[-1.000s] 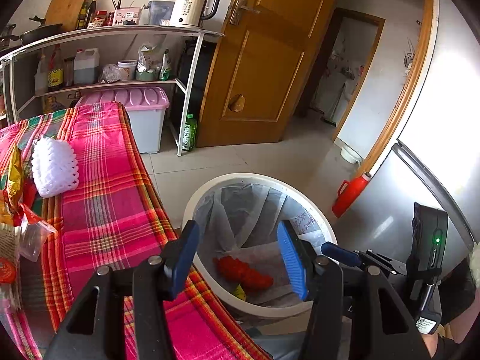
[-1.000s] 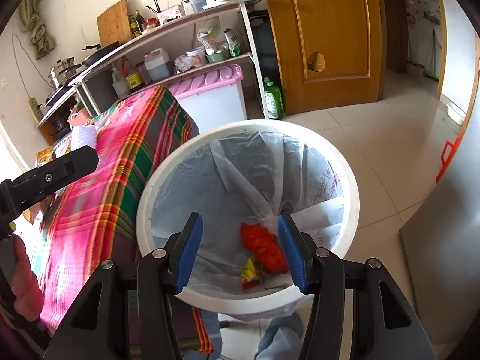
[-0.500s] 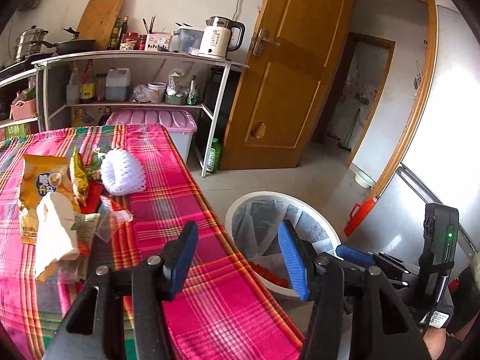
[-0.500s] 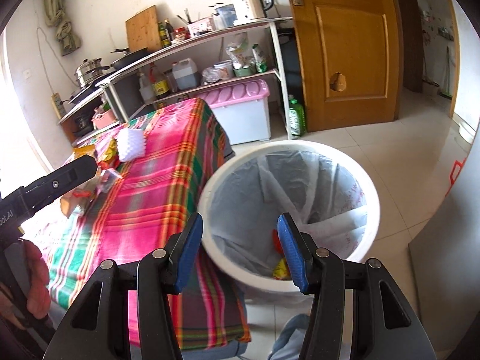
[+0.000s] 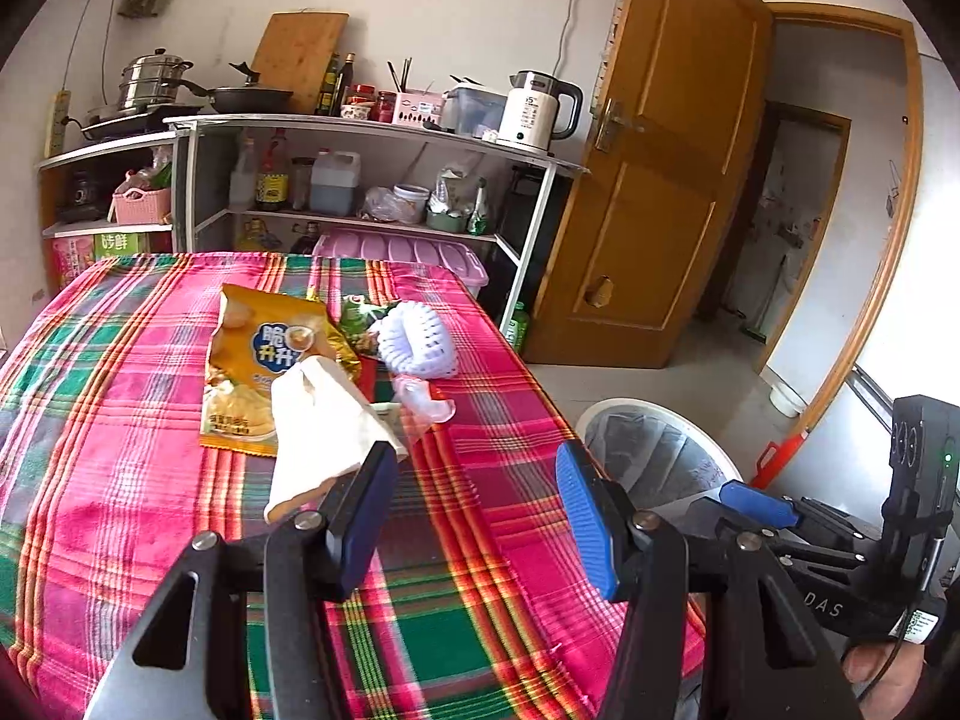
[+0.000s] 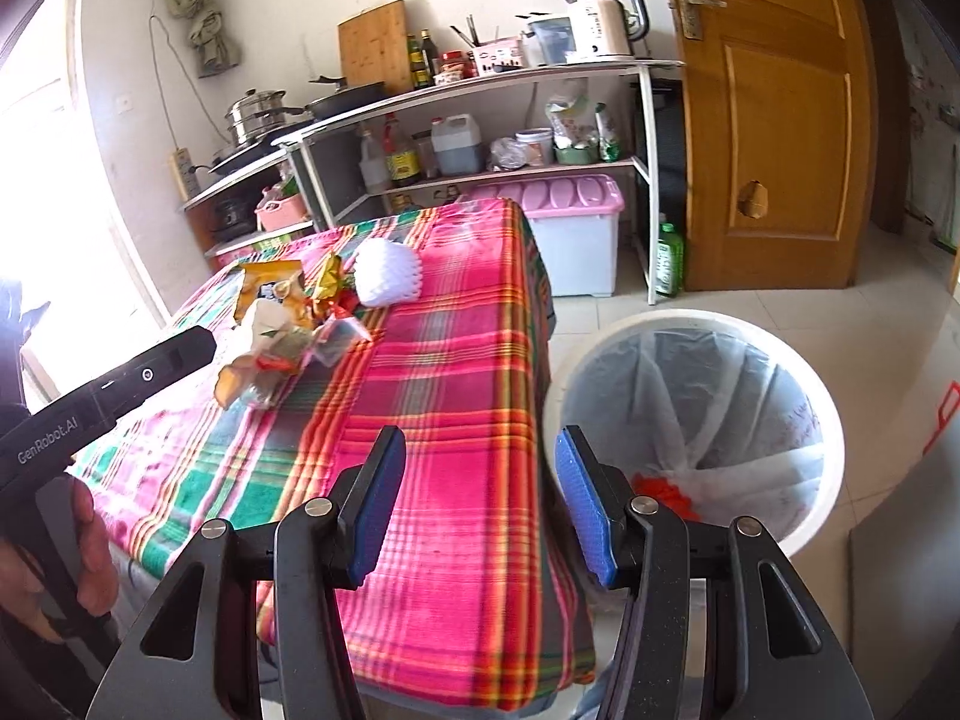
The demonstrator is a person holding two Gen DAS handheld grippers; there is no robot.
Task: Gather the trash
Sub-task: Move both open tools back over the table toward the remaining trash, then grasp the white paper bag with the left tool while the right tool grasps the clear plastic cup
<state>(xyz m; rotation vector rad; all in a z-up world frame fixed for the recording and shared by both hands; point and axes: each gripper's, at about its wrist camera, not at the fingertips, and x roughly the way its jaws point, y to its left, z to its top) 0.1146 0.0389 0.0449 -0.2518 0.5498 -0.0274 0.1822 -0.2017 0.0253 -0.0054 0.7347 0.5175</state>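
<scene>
Both our left claw (image 5: 474,516) and right claw (image 6: 477,504) gape wide and empty; wrappers (image 5: 270,360) lie ahead on the surface (image 5: 480,630), the bin (image 6: 798,360) waiting rightward for drops.

Bin (image 5: 657,447) partly behind claw (image 5: 477,519)

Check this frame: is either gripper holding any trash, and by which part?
Nothing is held. The left gripper and right gripper are both open and empty, above the plaid tablecloth.
</scene>
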